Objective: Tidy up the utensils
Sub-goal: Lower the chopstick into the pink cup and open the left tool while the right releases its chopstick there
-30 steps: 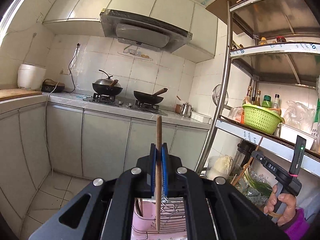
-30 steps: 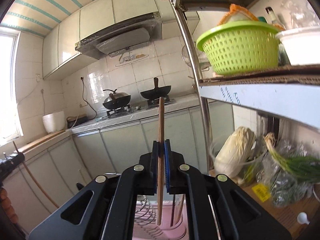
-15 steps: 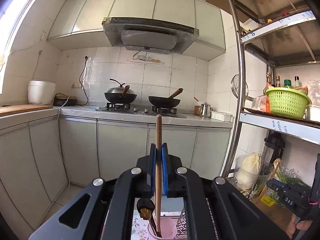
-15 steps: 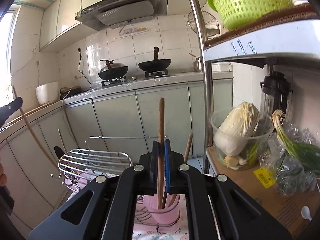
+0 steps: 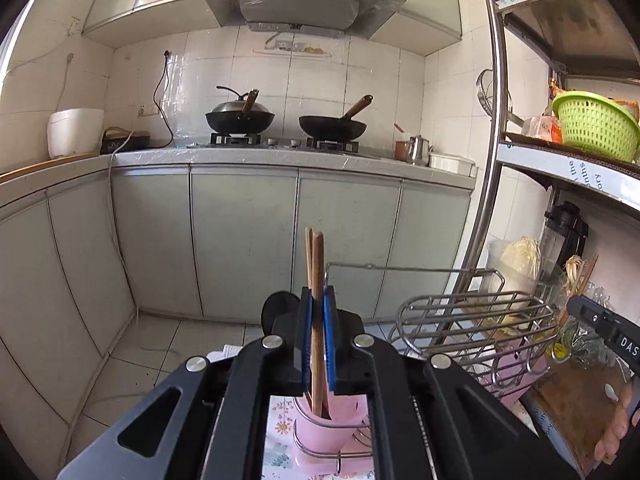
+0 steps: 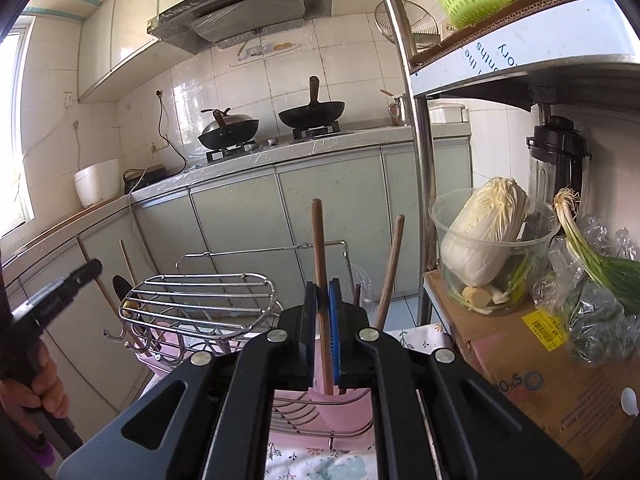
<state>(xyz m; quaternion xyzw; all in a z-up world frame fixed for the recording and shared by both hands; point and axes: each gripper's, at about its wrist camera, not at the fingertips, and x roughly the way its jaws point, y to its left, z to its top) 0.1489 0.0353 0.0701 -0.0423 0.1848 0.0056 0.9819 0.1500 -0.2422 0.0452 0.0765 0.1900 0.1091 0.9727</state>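
Wooden chopstick [image 5: 317,280] clamped in left claw [image 5: 317,336], another chopstick [image 6: 321,264] clamped in right claw [image 6: 322,332], tips inside pink cup [image 5: 332,426]

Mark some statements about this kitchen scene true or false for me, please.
1. Each claw is closed on a wooden stick. True: left claw, right claw.
2. The left stick reaches into a pink cup. True.
3. The basket on the shelf is red. False: it is green.
4. The stove is bare. False: two black pans sit on it.
5. A cabbage sits in a clear bowl. True.
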